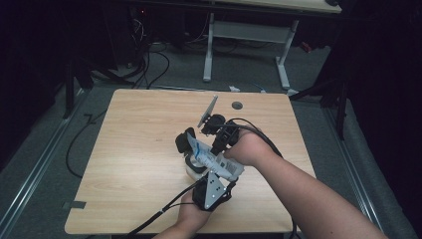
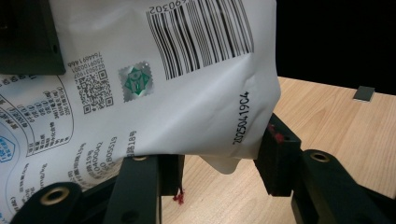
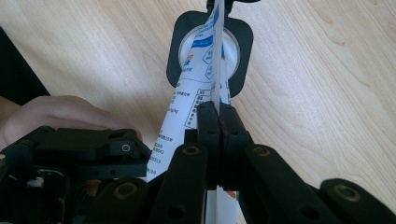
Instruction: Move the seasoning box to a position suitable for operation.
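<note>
Packet (image 1: 215, 162) of white printed plastic hangs between both grippers above the middle of the wooden bench (image 1: 134, 164). The right gripper (image 3: 218, 119) has its fingers pressed tightly together on the packet's flat seam, so the sheet runs edge-on up its own view toward a white cup in a black square holder (image 3: 243, 46) standing on the bench below. In the high view that holder (image 1: 183, 142) sits just left of the packet. The left gripper (image 2: 219, 163) comes up from the near edge; its fingers stand apart, one on each side of the packet's lower corner (image 2: 233, 161), close to the plastic but not clamping it. A barcode (image 2: 201, 35) and a printed date code (image 2: 243, 116) face the left gripper's camera.
</note>
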`<state>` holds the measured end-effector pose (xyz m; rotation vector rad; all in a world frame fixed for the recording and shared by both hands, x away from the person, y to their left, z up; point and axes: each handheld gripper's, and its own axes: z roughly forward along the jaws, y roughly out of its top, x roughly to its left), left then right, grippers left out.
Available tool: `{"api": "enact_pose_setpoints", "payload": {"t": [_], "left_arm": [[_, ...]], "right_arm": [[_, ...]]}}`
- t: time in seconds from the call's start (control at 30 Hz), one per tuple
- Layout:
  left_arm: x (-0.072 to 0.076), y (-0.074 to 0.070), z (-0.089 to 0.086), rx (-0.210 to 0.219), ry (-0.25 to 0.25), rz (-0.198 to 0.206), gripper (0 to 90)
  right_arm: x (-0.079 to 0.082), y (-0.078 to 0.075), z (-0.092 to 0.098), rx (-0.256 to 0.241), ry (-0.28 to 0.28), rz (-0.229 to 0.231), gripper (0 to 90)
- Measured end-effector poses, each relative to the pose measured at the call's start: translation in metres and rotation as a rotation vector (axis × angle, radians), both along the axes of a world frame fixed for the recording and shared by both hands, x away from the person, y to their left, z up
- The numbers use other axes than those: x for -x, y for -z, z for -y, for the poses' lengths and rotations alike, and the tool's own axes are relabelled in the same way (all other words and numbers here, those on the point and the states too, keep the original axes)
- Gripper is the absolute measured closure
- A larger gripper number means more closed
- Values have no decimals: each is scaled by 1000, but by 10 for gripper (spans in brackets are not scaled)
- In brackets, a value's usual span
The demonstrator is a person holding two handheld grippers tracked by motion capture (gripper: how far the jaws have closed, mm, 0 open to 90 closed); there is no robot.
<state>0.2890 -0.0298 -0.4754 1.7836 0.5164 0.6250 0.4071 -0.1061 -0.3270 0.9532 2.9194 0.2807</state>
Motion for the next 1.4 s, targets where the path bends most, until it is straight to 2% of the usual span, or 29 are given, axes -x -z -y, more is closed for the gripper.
{"api": "enact_pose_setpoints", "payload": {"t": [0.03,0.17,0.33,0.37,0.63,0.7,1.07,1.17,1.23,1.4], "left_arm": [[0,0,0,3,2,-12,577],[0,-1,0,0,1,-12,578],[-1,-2,-1,0,-1,-7,578],[-1,-2,-1,-2,-4,6,578],[-1,-2,-1,0,-2,-8,578],[-2,-2,-1,-3,-5,6,579],[-1,-2,-1,-4,-5,7,579],[-1,-2,-1,-2,-3,-4,579],[-1,-2,-1,-4,-7,9,579],[-2,-2,-1,-5,-7,11,580]], "right_arm": [[0,0,0,0,0,0,895],[0,-1,0,-1,0,1,895],[-1,-1,-1,0,-3,5,895],[-1,-2,-1,0,-1,4,894],[-1,-2,-1,4,-4,7,895],[-1,-2,-1,1,-1,7,895],[-1,-2,-1,0,-6,8,894],[-1,-2,-1,0,-5,7,894],[-1,-1,-2,-2,-1,6,894],[-1,-1,-2,-1,1,5,894]]}}
